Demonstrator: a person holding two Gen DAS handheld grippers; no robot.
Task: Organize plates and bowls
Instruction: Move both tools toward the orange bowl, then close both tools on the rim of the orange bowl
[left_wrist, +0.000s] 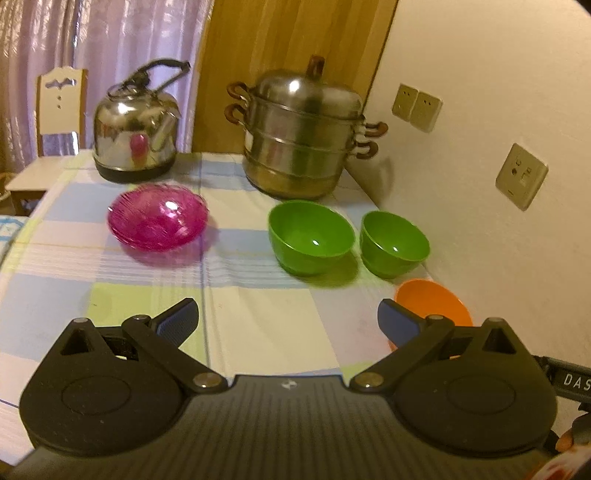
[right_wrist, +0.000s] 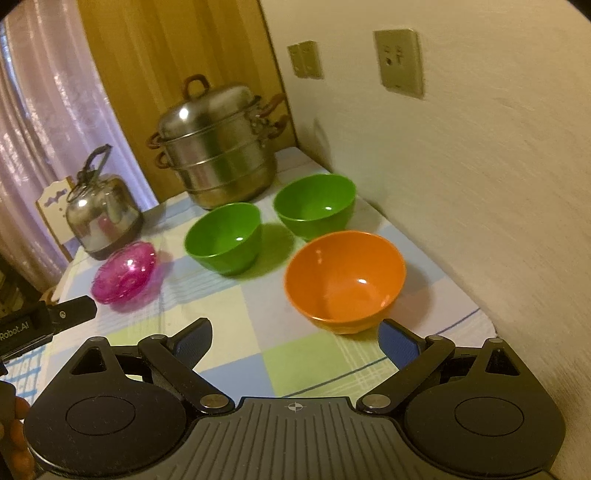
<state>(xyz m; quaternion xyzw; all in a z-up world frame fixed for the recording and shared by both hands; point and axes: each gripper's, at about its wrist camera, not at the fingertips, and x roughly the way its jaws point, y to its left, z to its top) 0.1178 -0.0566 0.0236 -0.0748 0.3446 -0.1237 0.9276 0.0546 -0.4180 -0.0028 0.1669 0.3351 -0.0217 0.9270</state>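
Observation:
Two green bowls (left_wrist: 310, 236) (left_wrist: 394, 243) stand side by side on the checked tablecloth (left_wrist: 258, 314); they also show in the right wrist view (right_wrist: 223, 238) (right_wrist: 314, 205). An orange bowl (right_wrist: 345, 277) sits nearer, by the wall, and is partly hidden behind the left gripper's right finger (left_wrist: 434, 299). A stack of pink translucent plates (left_wrist: 158, 218) lies left of the bowls, also in the right wrist view (right_wrist: 125, 272). My left gripper (left_wrist: 288, 317) is open and empty above the cloth. My right gripper (right_wrist: 295, 339) is open and empty, just short of the orange bowl.
A steel kettle (left_wrist: 136, 125) and a tiered steel steamer pot (left_wrist: 301, 133) stand at the table's back. The wall with sockets (left_wrist: 521, 175) runs along the right edge. A chair (left_wrist: 59, 110) stands beyond the far left corner. The left gripper's body (right_wrist: 48, 317) shows at the left.

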